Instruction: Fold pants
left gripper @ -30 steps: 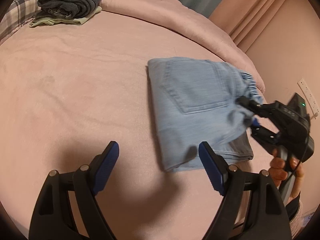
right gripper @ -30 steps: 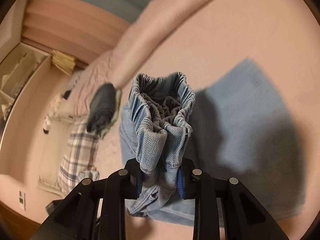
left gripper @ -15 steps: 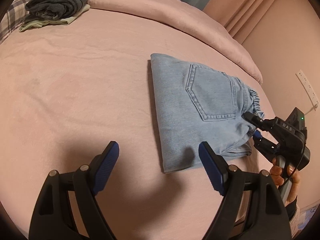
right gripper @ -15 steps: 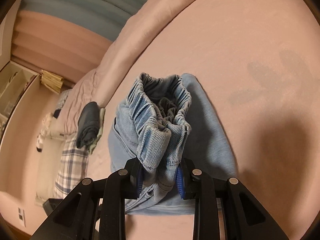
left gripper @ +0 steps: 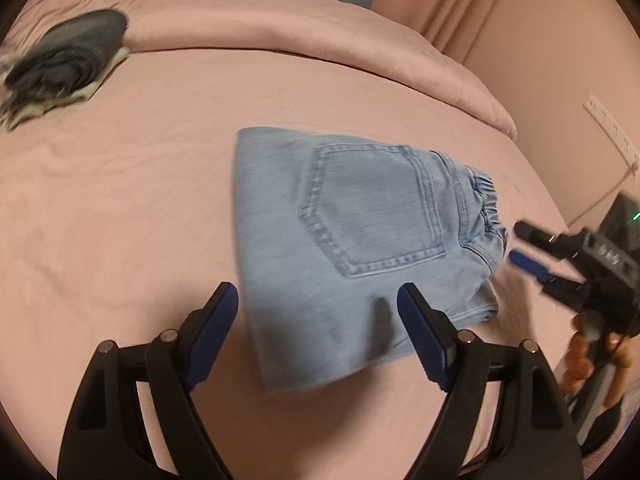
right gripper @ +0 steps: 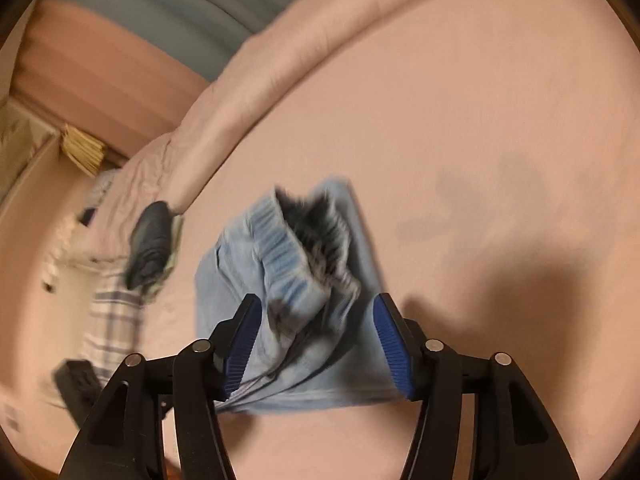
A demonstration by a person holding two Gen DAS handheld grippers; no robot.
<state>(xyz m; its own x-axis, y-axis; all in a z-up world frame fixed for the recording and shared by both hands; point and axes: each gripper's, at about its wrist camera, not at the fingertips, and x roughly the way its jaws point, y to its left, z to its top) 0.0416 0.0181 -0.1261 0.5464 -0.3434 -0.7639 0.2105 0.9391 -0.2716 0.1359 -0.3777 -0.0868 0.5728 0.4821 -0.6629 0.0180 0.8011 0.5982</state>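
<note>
One bed [left gripper: 160,208], pink and wide, fills both views and carries everything. Pants [left gripper: 360,248] lie folded into a compact block right of centre in the left wrist view, back pocket up, elastic waistband toward the right edge of the frame. A second pile of dark clothes [left gripper: 64,56] sits well apart at the upper left.

Both grippers hold nothing. The right gripper [right gripper: 316,344] is opening at this moment: its blue pads stand clear on either side of the bunched waistband [right gripper: 296,256], which sits between them in the lower centre of the right wrist view without being pressed. In the left wrist view it appears at the right edge, just beside the waistband. The left gripper [left gripper: 316,328] hangs with jaws wide apart over the near edge of the pants, touching nothing as far as can be told.

Judging the release step: draw the right gripper straight back along its fingers so no pad snags the gathered elastic and drags the top layer. If the waistband springs up, the left gripper could press it flat.
</note>
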